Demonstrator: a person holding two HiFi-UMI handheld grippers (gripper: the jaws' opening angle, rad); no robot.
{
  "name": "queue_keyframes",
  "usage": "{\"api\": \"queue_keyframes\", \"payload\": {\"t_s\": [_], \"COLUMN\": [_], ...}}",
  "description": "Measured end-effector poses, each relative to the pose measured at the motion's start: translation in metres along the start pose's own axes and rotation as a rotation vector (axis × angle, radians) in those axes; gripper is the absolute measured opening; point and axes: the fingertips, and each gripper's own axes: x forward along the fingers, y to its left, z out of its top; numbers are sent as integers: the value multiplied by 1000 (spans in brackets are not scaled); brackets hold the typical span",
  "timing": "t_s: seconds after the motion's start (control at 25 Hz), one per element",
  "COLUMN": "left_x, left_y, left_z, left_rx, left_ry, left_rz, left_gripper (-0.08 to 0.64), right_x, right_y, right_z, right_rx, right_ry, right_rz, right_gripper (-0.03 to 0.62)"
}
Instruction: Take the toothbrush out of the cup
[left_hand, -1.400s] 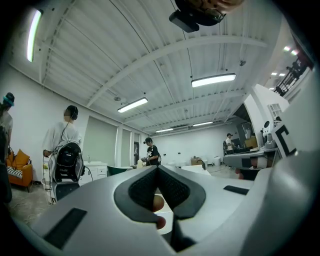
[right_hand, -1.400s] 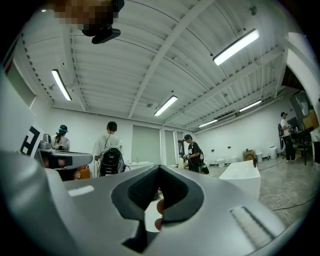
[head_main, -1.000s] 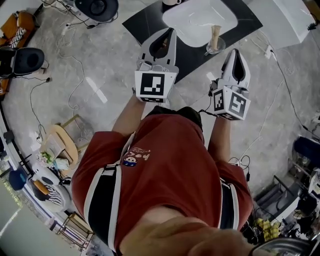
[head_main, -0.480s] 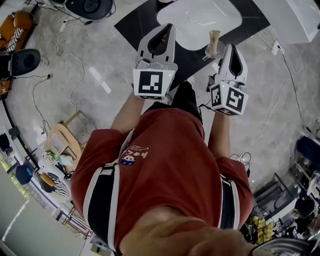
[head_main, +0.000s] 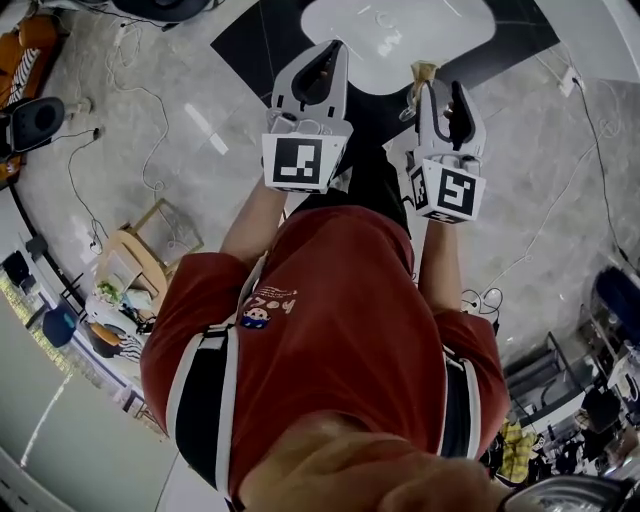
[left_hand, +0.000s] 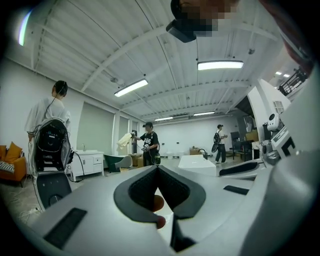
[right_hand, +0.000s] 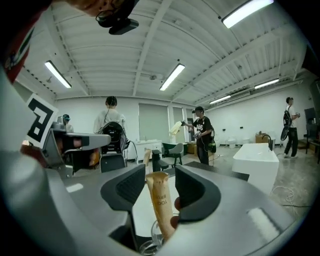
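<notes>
Head view: person in red shirt (head_main: 340, 320) stands over a white rounded surface (head_main: 400, 30), a gripper in each hand. Left gripper (head_main: 338, 50) is held out toward the surface's near edge, jaws together w/ nothing in them. Right gripper (head_main: 443, 90) sits beside it, well apart, jaws spread. The paper-wrapped toothbrush (head_main: 421, 74) pokes up just at the right gripper's tip on its inner side. The cup itself is mostly hidden here. Cables (head_main: 140, 110) trail over the grey floor at left.

Left gripper view: left gripper (left_hand: 158, 167) has its dark pads meeting at the tip, fully closed and empty. Beyond it a workshop hall, w/ a person in black (left_hand: 148, 145) at centre and another in a white top (left_hand: 50, 117) at far left.

Right gripper view: right gripper (right_hand: 160, 170) has just been opening its jaws. The toothbrush (right_hand: 161, 205) stands between them, upright w/ a slight tilt, in its tan wrapper. The pads flank it closely but aren't clamped on it. Its lower end is inside the clear glass cup (right_hand: 149, 245) at the bottom edge, so it's not out yet. A white bathtub (right_hand: 257, 162) sits at right in the bkgd.
</notes>
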Motion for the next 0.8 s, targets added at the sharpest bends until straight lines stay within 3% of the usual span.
{"api": "queue_keyframes", "payload": {"t_s": [0.16, 0.36, 0.6, 0.68, 0.8], "left_x": [10, 18, 18, 19, 19], "left_y": [0, 1, 4, 5, 6], "left_z": [-11, -18, -25, -27, -28], "left_rx": [4, 11, 0, 3, -7], "left_ry": [26, 37, 71, 67, 72], "left_rz": [14, 28, 46, 50, 54], "left_gripper": [5, 5, 5, 5, 5], "right_x": [14, 31, 38, 39, 40], "right_y": [3, 3, 4, 3, 3], "right_z": [-25, -47, -57, -59, -57], "right_rx": [-57, -109, -123, -121, -134], "right_ry": [92, 189, 227, 230, 218], "right_rz": [39, 44, 63, 71, 61], "right_gripper": [246, 258, 258, 252, 160]}}
